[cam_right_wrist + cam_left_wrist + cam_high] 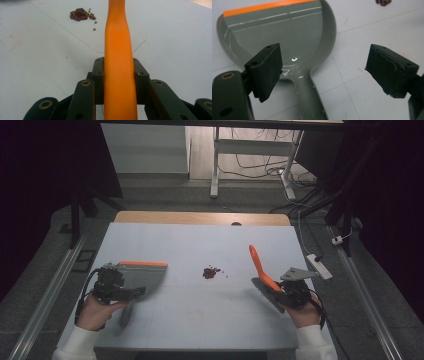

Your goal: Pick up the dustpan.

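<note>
From the high view, the left gripper (134, 292) hovers at the grey dustpan (142, 277) on the table (200, 320), likely ready to seize it; the beans (211, 272) lie mid-table. In the left gripper view, its jaws stand apart, the dustpan's handle (308, 97) beneath, between them. In the right gripper view, the right gripper (119, 75) clamps the orange brush handle (119, 55), beans ahead

Grey dustpan (287, 37) flat on table; orange-handled brush (118, 62) raised.

My left gripper (324, 72) hangs with jaws wide over the grey dustpan (282, 32) — its handle runs between them, untouched — beans (383, 2) near the table's (374, 30) far edge.
</note>
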Demonstrator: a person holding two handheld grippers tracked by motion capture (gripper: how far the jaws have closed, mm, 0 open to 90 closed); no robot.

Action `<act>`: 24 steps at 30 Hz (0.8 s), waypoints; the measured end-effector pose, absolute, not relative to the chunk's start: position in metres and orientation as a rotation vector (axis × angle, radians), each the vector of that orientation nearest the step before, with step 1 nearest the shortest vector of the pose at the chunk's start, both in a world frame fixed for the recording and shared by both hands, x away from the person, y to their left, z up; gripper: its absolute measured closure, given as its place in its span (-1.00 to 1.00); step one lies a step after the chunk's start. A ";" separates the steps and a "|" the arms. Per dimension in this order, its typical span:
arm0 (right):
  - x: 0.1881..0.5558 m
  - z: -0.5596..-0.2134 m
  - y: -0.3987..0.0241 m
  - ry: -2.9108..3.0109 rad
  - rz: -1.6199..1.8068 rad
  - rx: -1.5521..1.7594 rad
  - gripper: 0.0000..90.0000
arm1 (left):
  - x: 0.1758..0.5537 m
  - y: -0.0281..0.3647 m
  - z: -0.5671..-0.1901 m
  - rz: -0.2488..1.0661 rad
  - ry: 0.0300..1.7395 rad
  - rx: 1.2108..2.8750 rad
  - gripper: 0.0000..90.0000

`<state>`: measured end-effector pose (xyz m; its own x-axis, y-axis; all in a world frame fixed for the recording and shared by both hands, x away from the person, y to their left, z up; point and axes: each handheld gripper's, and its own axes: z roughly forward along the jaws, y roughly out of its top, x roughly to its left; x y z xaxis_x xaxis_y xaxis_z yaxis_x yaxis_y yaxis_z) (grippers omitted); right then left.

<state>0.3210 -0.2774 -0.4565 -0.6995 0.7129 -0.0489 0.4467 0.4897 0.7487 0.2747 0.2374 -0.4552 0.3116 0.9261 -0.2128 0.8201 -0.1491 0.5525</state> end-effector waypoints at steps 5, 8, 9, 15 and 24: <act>0.322 -0.456 -0.275 2.391 1.051 0.958 0.55 | 0.272 0.246 -0.464 0.196 1.588 1.980 -0.67; 0.323 -0.457 -0.274 2.396 1.047 0.953 0.55 | 0.271 0.249 -0.471 0.150 1.644 1.980 -0.68; 0.323 -0.457 -0.274 2.397 1.047 0.953 0.55 | 0.272 0.248 -0.473 0.136 1.650 1.990 -0.69; 0.325 -0.459 -0.273 2.405 1.044 0.959 0.55 | 0.273 0.250 -0.482 0.101 1.684 1.978 -0.70; 0.325 -0.459 -0.273 2.409 1.039 0.956 0.55 | 0.274 0.249 -0.494 0.025 1.698 2.021 -0.69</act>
